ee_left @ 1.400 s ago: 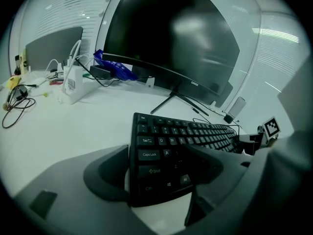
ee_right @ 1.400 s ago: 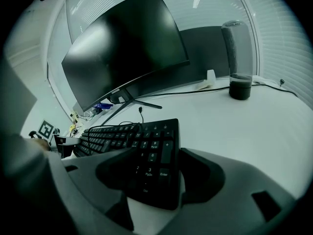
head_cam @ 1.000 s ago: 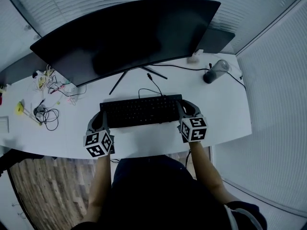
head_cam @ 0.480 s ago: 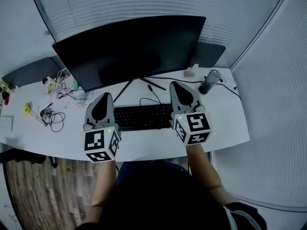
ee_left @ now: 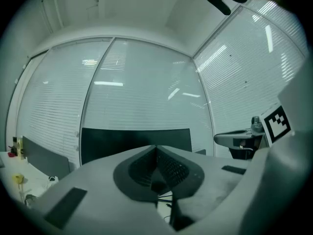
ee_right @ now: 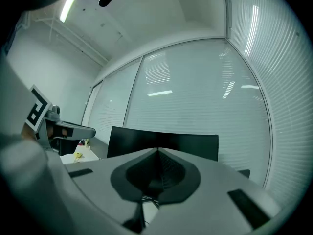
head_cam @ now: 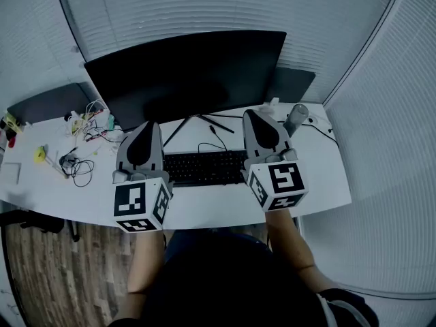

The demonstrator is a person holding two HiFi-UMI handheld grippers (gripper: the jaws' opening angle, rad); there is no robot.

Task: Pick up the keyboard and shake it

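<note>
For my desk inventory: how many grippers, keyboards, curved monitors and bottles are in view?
grippers: 2, left gripper and right gripper
keyboard: 1
curved monitor: 1
dark bottle: 1
total: 5

A white desk (head_cam: 320,176) stands on wood floor (head_cam: 41,278), slatted blinds (head_cam: 191,5) covering corner windows.

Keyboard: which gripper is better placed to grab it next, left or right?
Neither clearly: the left gripper hangs above the left end of the keyboard, the right gripper above its right end, mirrored. Both are shut and empty, so either must open first.
</note>
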